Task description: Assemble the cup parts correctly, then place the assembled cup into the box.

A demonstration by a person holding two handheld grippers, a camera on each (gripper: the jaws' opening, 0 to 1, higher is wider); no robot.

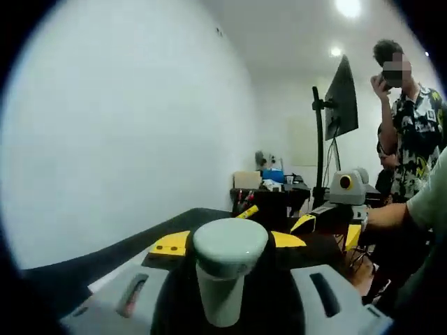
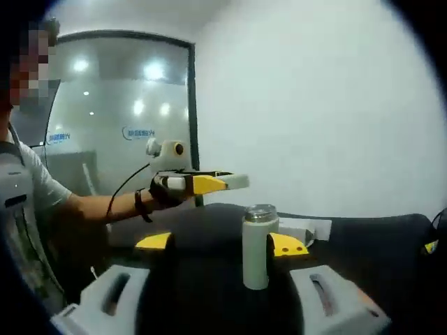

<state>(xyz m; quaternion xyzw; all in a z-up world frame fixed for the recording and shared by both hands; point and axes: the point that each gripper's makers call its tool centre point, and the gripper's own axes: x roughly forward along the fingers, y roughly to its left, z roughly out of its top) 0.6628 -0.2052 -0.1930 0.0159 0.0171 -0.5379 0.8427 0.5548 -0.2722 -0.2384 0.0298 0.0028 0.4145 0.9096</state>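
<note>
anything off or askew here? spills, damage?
Nothing stands out. The left gripper holds the pale lid, and the right gripper holds the cup body upright with its metal mouth still uncapped. No spill or damage shows on the dark table.

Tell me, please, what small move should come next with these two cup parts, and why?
Probably bring the lid, held in the left tool, over the open metal mouth of the cup body that stands upright between the right tool's jaws. The parts are still held apart.
</note>
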